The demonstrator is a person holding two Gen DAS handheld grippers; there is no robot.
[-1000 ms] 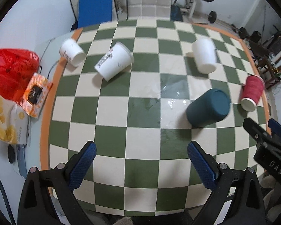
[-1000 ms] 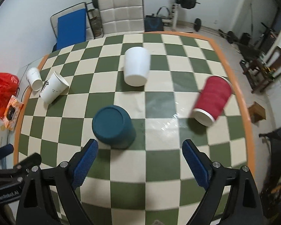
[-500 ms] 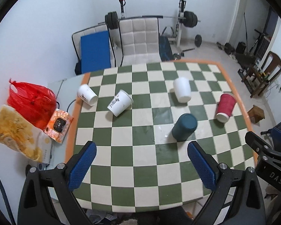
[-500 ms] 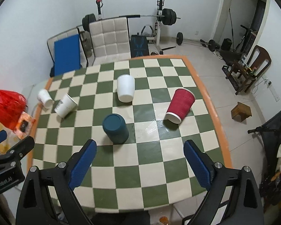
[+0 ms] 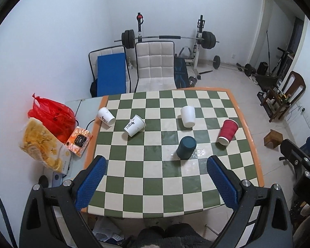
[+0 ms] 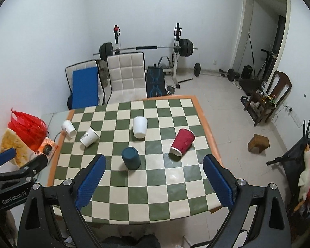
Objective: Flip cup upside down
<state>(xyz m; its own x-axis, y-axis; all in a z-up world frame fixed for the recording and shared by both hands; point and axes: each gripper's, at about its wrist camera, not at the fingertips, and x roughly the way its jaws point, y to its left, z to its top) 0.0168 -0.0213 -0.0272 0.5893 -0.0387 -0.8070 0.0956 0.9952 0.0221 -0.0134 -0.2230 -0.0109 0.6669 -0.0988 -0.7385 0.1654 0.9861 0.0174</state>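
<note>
A dark teal cup [image 5: 186, 147] stands upside down on the green and cream checkered table [image 5: 155, 173]; it also shows in the right wrist view [image 6: 131, 158]. A red cup [image 5: 227, 131] [image 6: 182, 142] lies on its side to its right. A plain white cup [image 5: 188, 116] [image 6: 140, 127] stands upside down farther back. Two white printed cups [image 5: 134, 125] [image 5: 106, 116] lie on their sides at the left. My left gripper [image 5: 156, 178] and right gripper [image 6: 154, 178] are both open and empty, held high above the table's near edge.
A red plastic bag [image 5: 51, 115], a snack bag [image 5: 41, 144] and an orange packet [image 5: 79, 141] sit on a side surface left of the table. A padded chair [image 5: 155, 66] and a barbell rack [image 5: 167, 39] stand behind it. A wooden chair [image 5: 283, 99] is at the right.
Both grippers have pulled up and back from the table, so the cups look smaller and the whole room shows. The cups have not moved. Both grippers stay open.
</note>
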